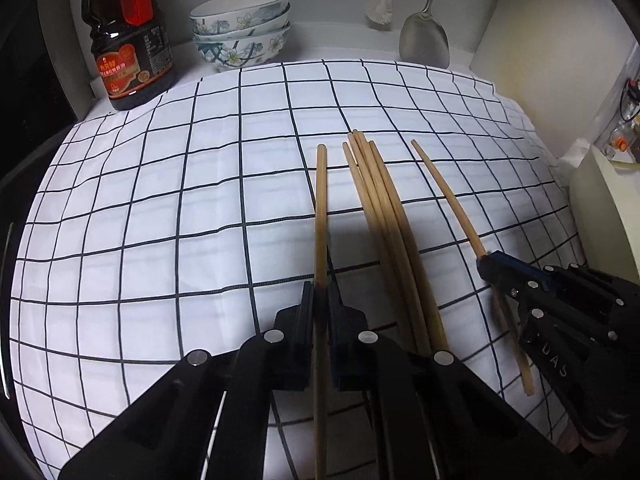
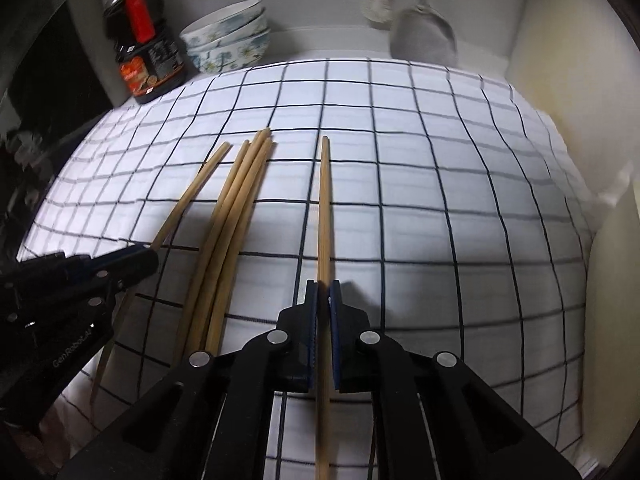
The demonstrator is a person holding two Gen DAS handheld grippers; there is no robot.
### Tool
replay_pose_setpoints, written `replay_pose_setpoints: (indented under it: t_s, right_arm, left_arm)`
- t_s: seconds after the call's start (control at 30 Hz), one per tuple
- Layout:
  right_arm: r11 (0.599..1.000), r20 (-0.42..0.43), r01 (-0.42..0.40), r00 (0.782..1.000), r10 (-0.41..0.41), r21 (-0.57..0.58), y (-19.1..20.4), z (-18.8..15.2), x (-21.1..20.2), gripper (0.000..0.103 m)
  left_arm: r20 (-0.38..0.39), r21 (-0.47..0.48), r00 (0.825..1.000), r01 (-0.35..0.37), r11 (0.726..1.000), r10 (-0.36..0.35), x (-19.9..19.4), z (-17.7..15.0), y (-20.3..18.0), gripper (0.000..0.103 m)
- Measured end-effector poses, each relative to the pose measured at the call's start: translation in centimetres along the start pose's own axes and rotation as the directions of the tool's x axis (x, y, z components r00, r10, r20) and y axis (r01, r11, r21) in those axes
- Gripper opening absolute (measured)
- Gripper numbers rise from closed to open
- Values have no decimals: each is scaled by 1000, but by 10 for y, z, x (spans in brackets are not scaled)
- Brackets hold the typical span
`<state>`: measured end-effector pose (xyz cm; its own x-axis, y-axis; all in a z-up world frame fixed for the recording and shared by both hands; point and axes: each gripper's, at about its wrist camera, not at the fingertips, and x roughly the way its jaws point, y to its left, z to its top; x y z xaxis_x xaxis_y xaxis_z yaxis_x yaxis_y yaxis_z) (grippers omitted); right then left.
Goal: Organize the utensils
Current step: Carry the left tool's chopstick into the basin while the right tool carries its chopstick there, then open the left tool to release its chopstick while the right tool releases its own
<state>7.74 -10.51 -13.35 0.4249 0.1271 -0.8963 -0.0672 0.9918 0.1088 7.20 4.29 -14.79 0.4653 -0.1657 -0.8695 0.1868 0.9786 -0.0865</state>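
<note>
Left gripper (image 1: pixel 320 292): clamped on 1 chopstick (image 1: pixel 321 200). Right gripper (image 2: pixel 323 292): clamped on 1 chopstick (image 2: pixel 324 208). Bundle of 4 chopsticks (image 1: pixel 384 216) lies between them on checked cloth (image 1: pixel 160 200). Only the left view shows the orange-capped items (image 1: pixel 620 142) at right.

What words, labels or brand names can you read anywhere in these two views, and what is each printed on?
"GenRobotAI": on the left gripper, seen from the right wrist view.
"DAS": on the right gripper, seen from the left wrist view.
Label on the sauce bottle: print too small and blurred to read.
</note>
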Motion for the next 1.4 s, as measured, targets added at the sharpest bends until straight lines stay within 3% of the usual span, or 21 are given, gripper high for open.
replay_pose_setpoints:
  t_s: [0.37,0.57,0.73,1.03,1.17,1.4]
  right_arm:
    - [996,90,-35,996,27,87,-23,4,-79,6]
    - [985,164,13,986,-41,171,-75,0,-134,6]
    - [953,197,76,971,-137,294,-145,-15,-172,6]
    - [856,147,144,958,-246,496,-260,-52,-190,6]
    - [826,113,146,963,-245,544,-291,-61,-174,6]
    - [796,60,135,976,-210,591,-320,-66,-145,6]
  left_arm:
    - [50,65,997,51,997,-54,-60,19,-33,7]
    - [118,167,981,131,977,-152,-96,46,-93,7]
    - [109,257,956,236,937,-271,-108,68,-165,7]
    - [-2,384,916,371,846,-401,-85,79,-298,7]
    - [-66,423,914,389,819,-400,-59,77,-346,7]
    - [-147,446,923,383,809,-356,-15,73,-383,7]
